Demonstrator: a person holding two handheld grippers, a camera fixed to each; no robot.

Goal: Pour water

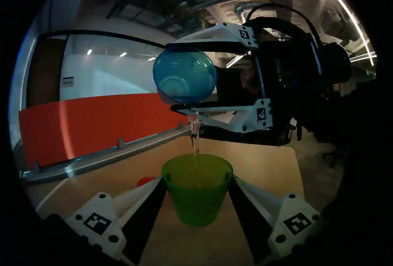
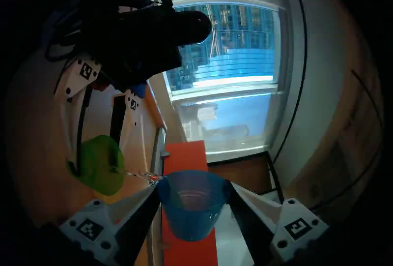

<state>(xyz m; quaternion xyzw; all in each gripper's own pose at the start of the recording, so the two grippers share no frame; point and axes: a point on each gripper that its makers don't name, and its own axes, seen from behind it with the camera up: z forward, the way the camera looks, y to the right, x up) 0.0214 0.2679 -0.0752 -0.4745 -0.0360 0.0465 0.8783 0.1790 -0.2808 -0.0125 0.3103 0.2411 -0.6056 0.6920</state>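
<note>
Wooden table [image 1: 267, 165], orange wall panel [image 1: 93, 121], metal rail [image 1: 93, 159], ceiling light strip [image 1: 344, 13], large window [image 2: 231, 59] onto buildings.

Both views are dim, with strong fisheye bending at the rims. In the left gripper view a ceiling light strip [image 1: 344, 15] glares at two o'clock; the green cup [image 1: 197, 187] glows translucent. In the right gripper view, daylight from the window [image 2: 231, 69] at twelve o'clock backlights the blue cup [image 2: 193, 209].
</note>
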